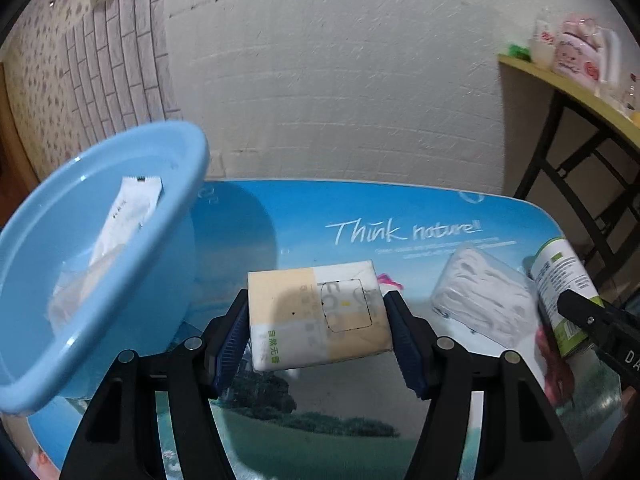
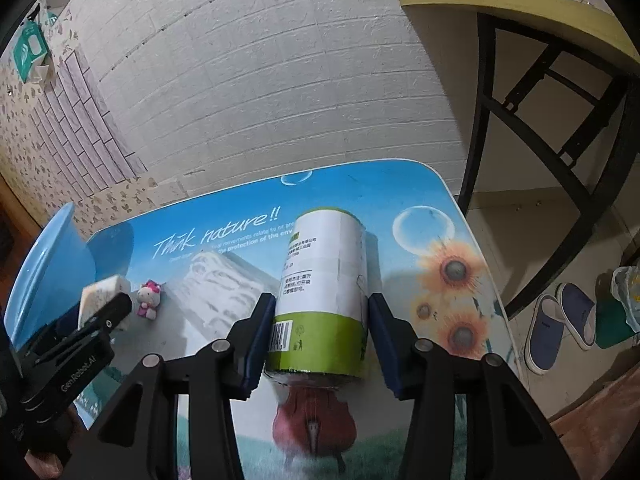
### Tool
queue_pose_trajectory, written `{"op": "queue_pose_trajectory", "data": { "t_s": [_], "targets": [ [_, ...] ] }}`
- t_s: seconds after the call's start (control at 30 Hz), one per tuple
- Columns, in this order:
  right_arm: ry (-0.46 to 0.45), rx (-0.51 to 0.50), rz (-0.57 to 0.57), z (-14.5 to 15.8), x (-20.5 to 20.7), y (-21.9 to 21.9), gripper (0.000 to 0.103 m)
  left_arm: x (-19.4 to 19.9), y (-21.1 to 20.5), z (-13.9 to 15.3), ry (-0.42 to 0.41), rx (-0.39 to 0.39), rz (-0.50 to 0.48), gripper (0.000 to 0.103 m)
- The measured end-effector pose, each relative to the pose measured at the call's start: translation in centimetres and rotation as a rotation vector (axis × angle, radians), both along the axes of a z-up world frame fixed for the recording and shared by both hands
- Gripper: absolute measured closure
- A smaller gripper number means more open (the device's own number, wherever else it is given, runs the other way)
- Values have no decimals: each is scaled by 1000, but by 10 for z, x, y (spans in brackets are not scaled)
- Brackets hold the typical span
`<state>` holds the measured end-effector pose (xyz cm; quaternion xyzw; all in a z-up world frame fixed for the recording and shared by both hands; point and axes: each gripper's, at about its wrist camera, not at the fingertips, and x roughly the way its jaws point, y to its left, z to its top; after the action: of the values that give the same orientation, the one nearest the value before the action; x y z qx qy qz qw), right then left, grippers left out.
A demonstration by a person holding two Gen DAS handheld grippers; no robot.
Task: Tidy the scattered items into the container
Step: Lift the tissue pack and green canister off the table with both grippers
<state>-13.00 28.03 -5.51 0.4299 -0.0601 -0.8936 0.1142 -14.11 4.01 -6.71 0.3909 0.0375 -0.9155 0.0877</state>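
Observation:
My left gripper point(image 1: 316, 320) is shut on a cream and white tissue pack point(image 1: 316, 316) and holds it above the table, just right of the light blue basin point(image 1: 132, 280). The basin holds a white sachet point(image 1: 128, 208) and clear wrapping. My right gripper point(image 2: 320, 328) is shut on a white and green cylindrical can point(image 2: 324, 288), lifted off the table; the can also shows in the left wrist view point(image 1: 564, 288). A clear packet of white items point(image 1: 484, 300) lies on the table between the two grippers. A small pink cat toy point(image 2: 149, 298) sits near the tissue pack.
The low table point(image 2: 440, 208) has a blue nature print. A yellow-topped black-framed table point(image 2: 520, 20) with cups stands to the right. Slippers point(image 2: 560, 328) lie on the floor beside it. A white brick wall is behind.

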Motion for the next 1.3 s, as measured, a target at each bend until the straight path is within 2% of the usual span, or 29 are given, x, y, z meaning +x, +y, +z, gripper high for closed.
{"op": "queue_pose_trajectory", "data": {
  "t_s": [0.2, 0.4, 0.73, 1.3],
  "targets": [
    [7, 21, -1, 8, 34, 6, 55, 19, -4, 8, 2, 47, -35, 40],
    [16, 33, -16, 10, 72, 14, 55, 74, -6, 11, 18, 72, -78, 40],
    [20, 31, -17, 12, 120, 14, 55, 109, 1, -3, -31, 81, -148, 40],
    [24, 22, -11, 7, 126, 8, 55, 121, 3, -7, -19, 88, -176, 40]
  ]
}}
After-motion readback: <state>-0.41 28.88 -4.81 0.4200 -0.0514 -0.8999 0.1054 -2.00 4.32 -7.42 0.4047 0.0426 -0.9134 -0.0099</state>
